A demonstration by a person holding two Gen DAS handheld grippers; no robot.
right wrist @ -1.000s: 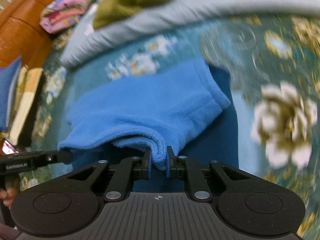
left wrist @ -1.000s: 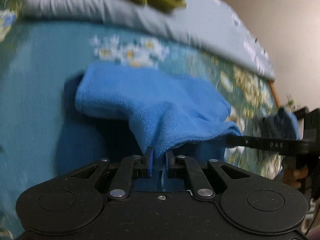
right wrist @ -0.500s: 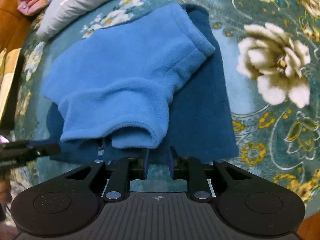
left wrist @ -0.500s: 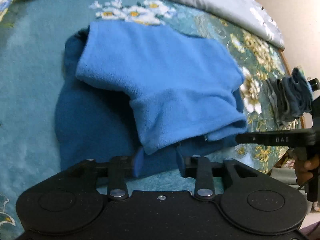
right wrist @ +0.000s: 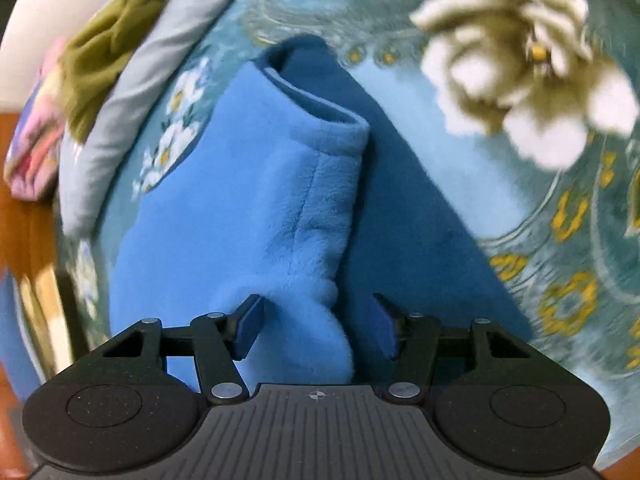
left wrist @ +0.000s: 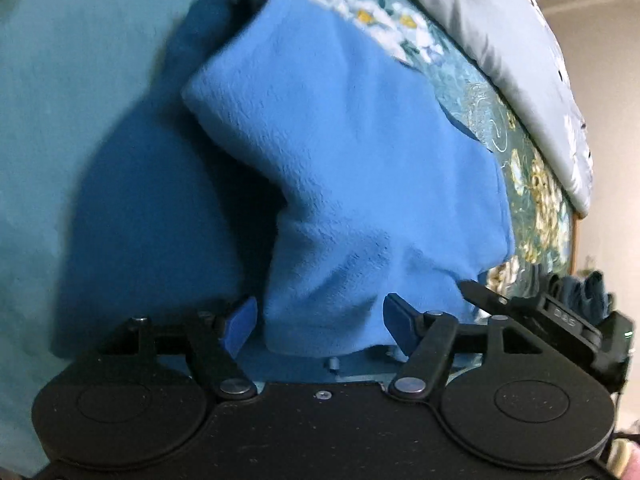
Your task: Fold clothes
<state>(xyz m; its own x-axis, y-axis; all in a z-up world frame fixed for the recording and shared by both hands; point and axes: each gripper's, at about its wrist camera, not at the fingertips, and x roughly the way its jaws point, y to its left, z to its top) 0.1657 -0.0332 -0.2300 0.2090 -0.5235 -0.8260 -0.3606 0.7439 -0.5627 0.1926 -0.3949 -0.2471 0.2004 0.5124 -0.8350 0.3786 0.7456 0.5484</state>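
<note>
A blue fleece garment (left wrist: 344, 168) lies folded on the teal floral bedspread (left wrist: 60, 80), its light side on top of a darker layer. My left gripper (left wrist: 320, 324) is open, its jaws spread on either side of the garment's near edge, gripping nothing. In the right wrist view the garment (right wrist: 248, 208) shows a cuffed sleeve end at the far side. My right gripper (right wrist: 316, 328) is open too, with the near fold lying loose between its fingers. The right gripper also shows at the right edge of the left wrist view (left wrist: 552, 316).
A grey pillow (left wrist: 520, 52) with an olive cloth (right wrist: 100, 44) on it lies along the far side of the bed. A pink folded pile (right wrist: 28, 152) and a wooden surface are at the left of the right wrist view. A dark bundle (left wrist: 588, 284) lies past the bed's right edge.
Both grippers have let go of the garment's edge and opened wide. The fold has been laid down on the bed, and both grippers sit low and close to it.
</note>
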